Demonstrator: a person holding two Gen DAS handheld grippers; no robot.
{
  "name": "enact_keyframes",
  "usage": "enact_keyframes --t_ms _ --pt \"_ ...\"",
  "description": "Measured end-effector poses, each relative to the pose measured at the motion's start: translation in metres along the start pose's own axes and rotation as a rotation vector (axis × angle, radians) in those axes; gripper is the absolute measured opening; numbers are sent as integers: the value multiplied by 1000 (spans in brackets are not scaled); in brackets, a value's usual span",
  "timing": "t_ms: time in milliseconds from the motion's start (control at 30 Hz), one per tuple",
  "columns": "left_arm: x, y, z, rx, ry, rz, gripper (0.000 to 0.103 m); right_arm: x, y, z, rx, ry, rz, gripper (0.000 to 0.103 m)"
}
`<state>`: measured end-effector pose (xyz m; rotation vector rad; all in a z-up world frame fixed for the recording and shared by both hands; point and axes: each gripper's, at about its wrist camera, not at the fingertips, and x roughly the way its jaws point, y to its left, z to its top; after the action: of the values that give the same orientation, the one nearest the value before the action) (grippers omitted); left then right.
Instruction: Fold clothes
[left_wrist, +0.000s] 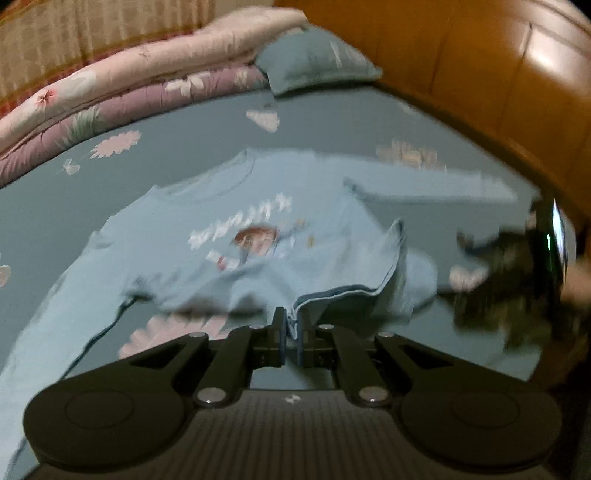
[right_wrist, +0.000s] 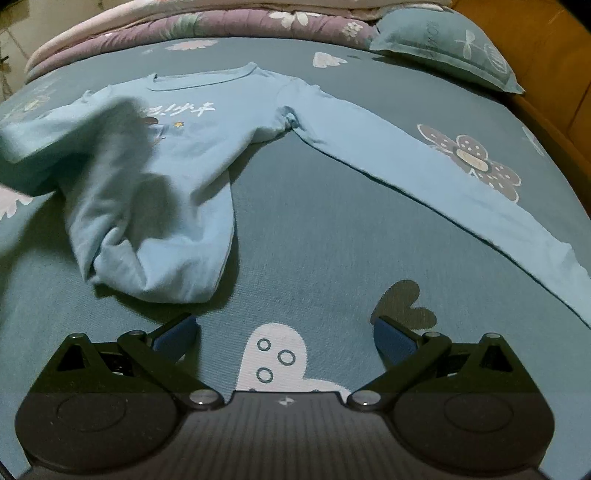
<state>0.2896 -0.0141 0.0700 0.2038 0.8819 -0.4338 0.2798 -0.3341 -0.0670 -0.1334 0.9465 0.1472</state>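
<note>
Pinched in the left tool, the hem of the pale blue shirt is lifted clear of the bed, jaws shut tight on the cloth and angled steeply down. Its body lies front up, one sleeve stretched out flat. Right tool hangs wide open over bare sheet, holding nothing. Pillow and quilts lie beyond.

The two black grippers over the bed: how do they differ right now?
The left gripper is shut on the hem of the light blue long-sleeved shirt; the right gripper stands open and empty above the teal flowered bedsheet. Both share black arms and blue pads.
</note>
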Motion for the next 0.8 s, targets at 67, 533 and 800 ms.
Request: enact_keyframes --t_ms 67,533,800 --pt "-10 5 -12 35 43 7 3 0 1 1 16 11 -11 103" --pt "-14 54 -122 -62 339 -34 4 -16 7 6 232 58 121 103" --pt "-33 72 -103 -63 233 17 8 -14 10 -3 297 41 263 103"
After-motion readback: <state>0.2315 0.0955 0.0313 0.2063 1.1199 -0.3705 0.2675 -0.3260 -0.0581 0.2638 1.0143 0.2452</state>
